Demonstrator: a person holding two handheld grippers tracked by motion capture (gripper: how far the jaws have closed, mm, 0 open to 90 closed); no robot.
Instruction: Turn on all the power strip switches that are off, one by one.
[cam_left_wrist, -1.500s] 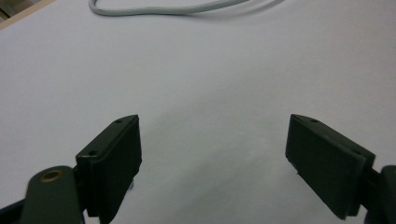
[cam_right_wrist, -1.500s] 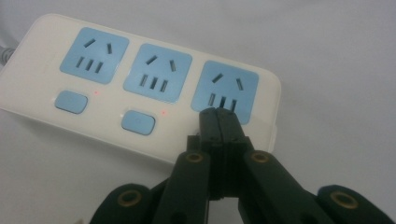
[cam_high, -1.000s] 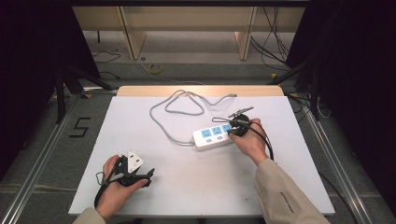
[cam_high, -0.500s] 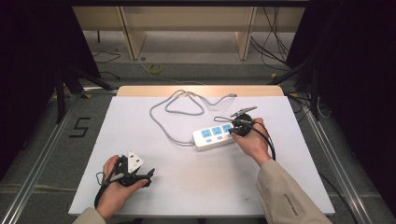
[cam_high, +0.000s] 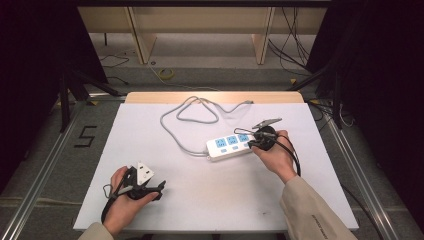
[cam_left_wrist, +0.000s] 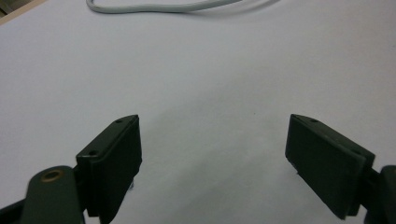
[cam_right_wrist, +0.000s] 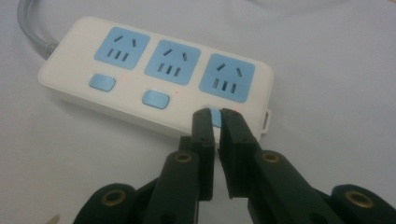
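A white power strip (cam_high: 229, 147) with three blue sockets lies right of the table's middle, and its grey cable (cam_high: 172, 127) loops toward the far edge. My right gripper (cam_high: 252, 142) is at the strip's right end. In the right gripper view its tips (cam_right_wrist: 217, 114) hover at the rightmost blue switch. The jaws have just been opening to a narrow gap, with nothing between them. My left gripper (cam_high: 159, 187) rests at the near left, wide open (cam_left_wrist: 212, 140) over bare table, with the cable (cam_left_wrist: 154, 7) far ahead.
The strip (cam_right_wrist: 154, 74) has two more blue switches (cam_right_wrist: 155, 99) left of the tips. The white tabletop (cam_high: 210, 200) ends in a wooden strip (cam_high: 150, 97) at the far edge. Metal rails and dark frames flank both sides.
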